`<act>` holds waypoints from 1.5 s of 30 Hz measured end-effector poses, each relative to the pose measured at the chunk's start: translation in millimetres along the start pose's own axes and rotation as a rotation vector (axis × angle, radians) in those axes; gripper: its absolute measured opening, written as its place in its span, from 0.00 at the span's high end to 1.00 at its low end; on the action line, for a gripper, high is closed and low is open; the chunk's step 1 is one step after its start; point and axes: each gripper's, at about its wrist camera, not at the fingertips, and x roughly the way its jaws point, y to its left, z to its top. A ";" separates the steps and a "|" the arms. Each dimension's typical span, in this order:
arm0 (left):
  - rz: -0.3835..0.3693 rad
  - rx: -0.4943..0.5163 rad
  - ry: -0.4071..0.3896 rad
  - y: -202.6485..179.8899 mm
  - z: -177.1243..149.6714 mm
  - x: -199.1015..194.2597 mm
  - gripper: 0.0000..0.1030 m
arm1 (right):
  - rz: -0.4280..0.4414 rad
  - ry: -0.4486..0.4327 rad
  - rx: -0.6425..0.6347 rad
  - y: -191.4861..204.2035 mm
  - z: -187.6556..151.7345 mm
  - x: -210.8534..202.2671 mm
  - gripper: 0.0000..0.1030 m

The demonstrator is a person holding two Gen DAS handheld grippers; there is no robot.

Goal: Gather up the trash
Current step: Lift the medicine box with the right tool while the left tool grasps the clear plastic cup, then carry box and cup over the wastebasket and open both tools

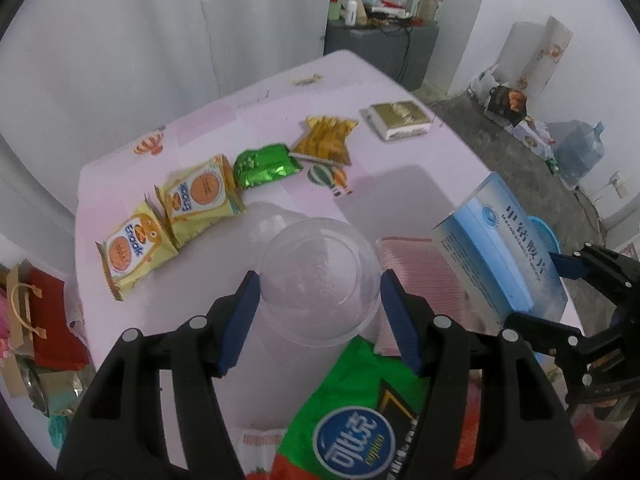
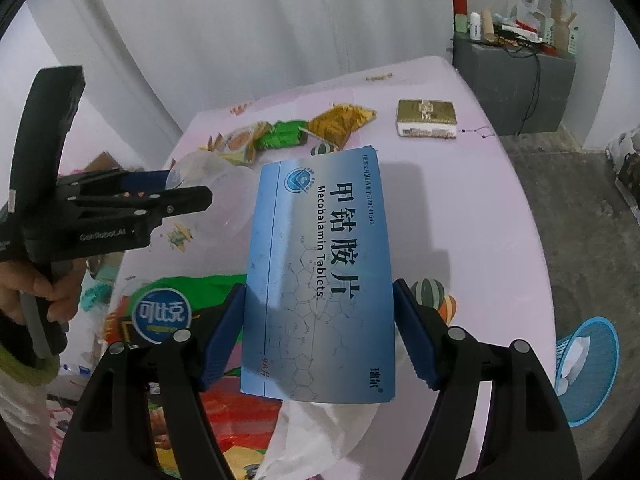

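My left gripper (image 1: 320, 280) is closed around a clear, thin-walled plastic cup (image 1: 318, 280), its blue pads pressing either side of the round rim; the cup is glossy and see-through, and looks empty. My right gripper (image 2: 320, 332) clamps a flat blue cardboard tablet box (image 2: 320, 280), smooth and printed with "Mecobalamin Tablets", held by its long edges above the surface.

Below both grippers lies a crinkled green and red snack bag (image 1: 360, 412) with a round blue logo, glossy foil, on top of other wrappers and white plastic; I cannot tell what holds that heap.

The surface (image 1: 420, 184) wears a pale pink cloth printed with hot-air balloons. On it, in a loose row, lie two yellow biscuit packets (image 1: 168, 224) with torn, zigzag ends, a shiny green foil wrapper (image 1: 266, 164), a golden-orange snack packet (image 1: 326, 140) and, apart at the far side, a gold-topped rectangular box (image 1: 400, 120).

A blue plastic mesh basket (image 2: 588, 372) beside the surface on the concrete floor holds crumpled white paper. Pale curtains hang behind, and a grey cabinet (image 1: 380, 44) in the corner is cluttered with bottles and small items.
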 end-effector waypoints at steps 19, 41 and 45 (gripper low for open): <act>-0.134 0.168 -0.100 -134.3 10.9 -65.9 0.43 | 0.022 -0.153 0.167 -88.7 -48.8 -112.9 0.31; -0.395 0.416 0.126 -440.0 22.1 64.3 0.43 | -0.100 -0.288 0.910 -375.5 -238.5 -189.2 0.31; -0.424 0.397 0.197 -484.2 23.3 109.2 0.43 | -0.086 -0.283 1.036 -422.6 -262.6 -170.5 0.31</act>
